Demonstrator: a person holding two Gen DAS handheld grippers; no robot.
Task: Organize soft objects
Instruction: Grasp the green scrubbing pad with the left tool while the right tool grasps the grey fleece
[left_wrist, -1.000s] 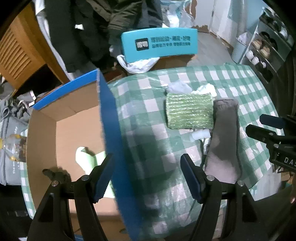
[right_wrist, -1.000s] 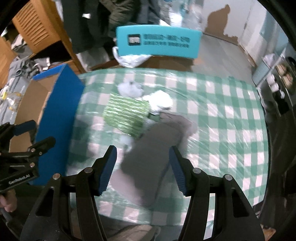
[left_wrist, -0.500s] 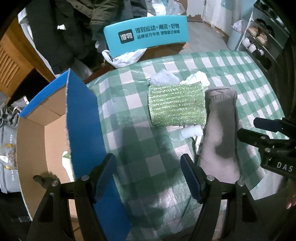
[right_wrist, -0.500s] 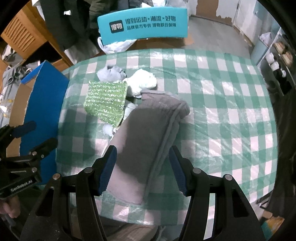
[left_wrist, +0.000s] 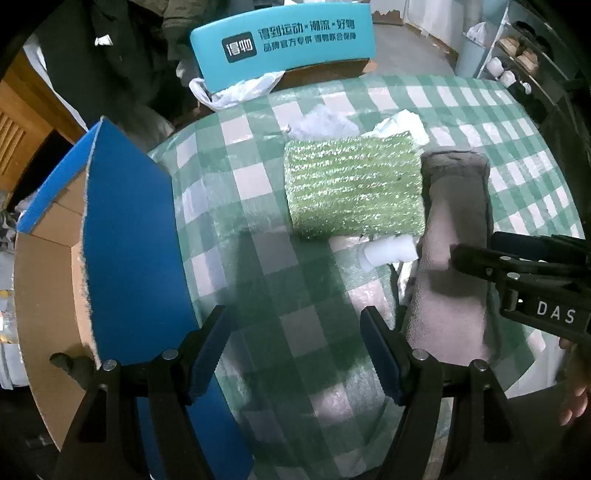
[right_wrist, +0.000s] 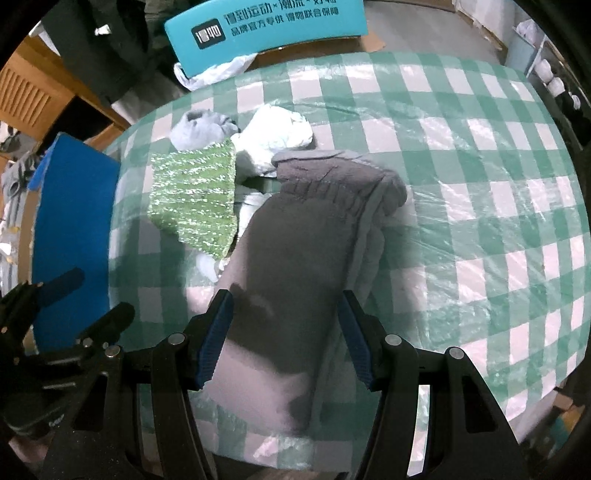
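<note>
Lowered closer over the checked table (right_wrist: 480, 155) than a second ago, right gripper (right_wrist: 282, 338) spread astride the folded grey garment (right_wrist: 314, 236), left gripper (left_wrist: 295, 354) spread and empty beside the blue box (left_wrist: 129, 240), first grab seemingly imminent

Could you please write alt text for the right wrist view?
The right tool hangs open over a folded grey garment on a green-checked tablecloth. A sparkly green cloth and pale bundles lie beyond; a blue-sided box stands left.

Teal chair back (left_wrist: 282, 35) and dark coats (left_wrist: 110, 55) behind checked tablecloth (right_wrist: 480, 184).
</note>
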